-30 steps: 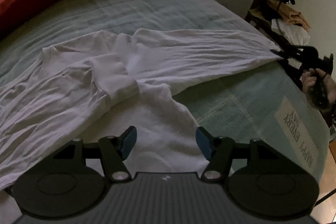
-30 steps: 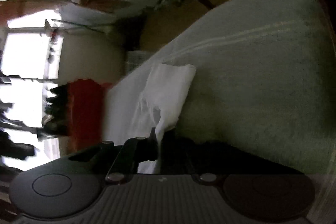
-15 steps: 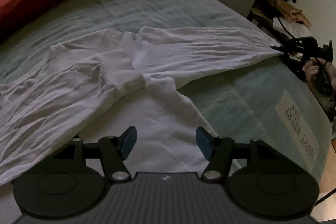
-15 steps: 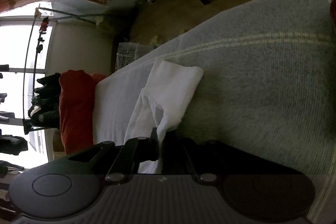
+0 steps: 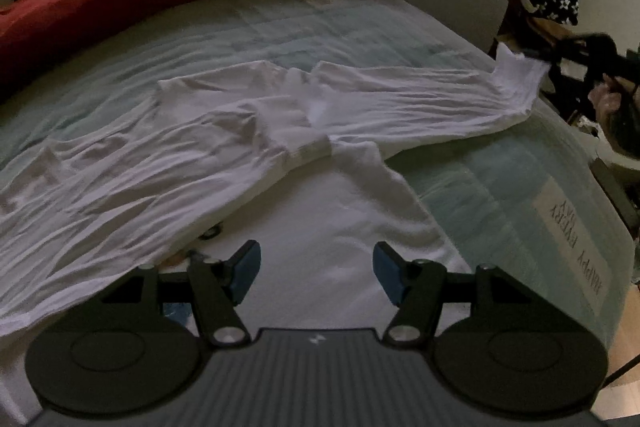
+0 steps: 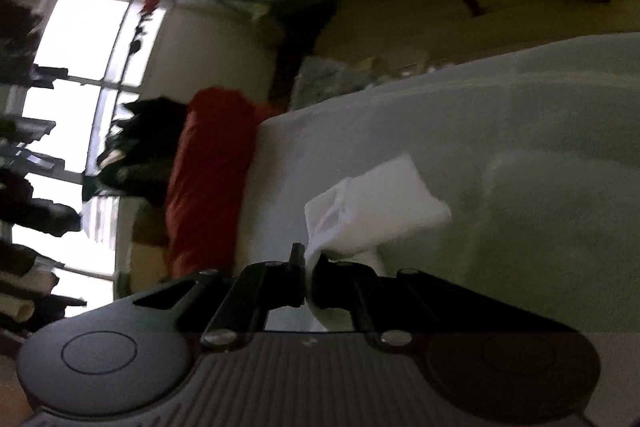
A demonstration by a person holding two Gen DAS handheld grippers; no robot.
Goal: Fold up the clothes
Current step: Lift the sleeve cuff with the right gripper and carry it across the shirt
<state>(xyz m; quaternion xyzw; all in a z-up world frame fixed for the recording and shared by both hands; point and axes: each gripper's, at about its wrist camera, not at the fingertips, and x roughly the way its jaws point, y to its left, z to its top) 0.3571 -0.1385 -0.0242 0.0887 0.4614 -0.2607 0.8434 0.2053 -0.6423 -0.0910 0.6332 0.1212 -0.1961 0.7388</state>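
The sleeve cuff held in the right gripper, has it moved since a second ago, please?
Yes. The sleeve cuff has lifted off the bed, held up by the right gripper.

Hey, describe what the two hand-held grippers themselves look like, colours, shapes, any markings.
The left hand-held gripper has a black ribbed body with a small white mark, two round black discs, silver pivot screws, and black linkage fingers tipped with blue pads. The right hand-held gripper has the same black ribbed build; its pads look dark.
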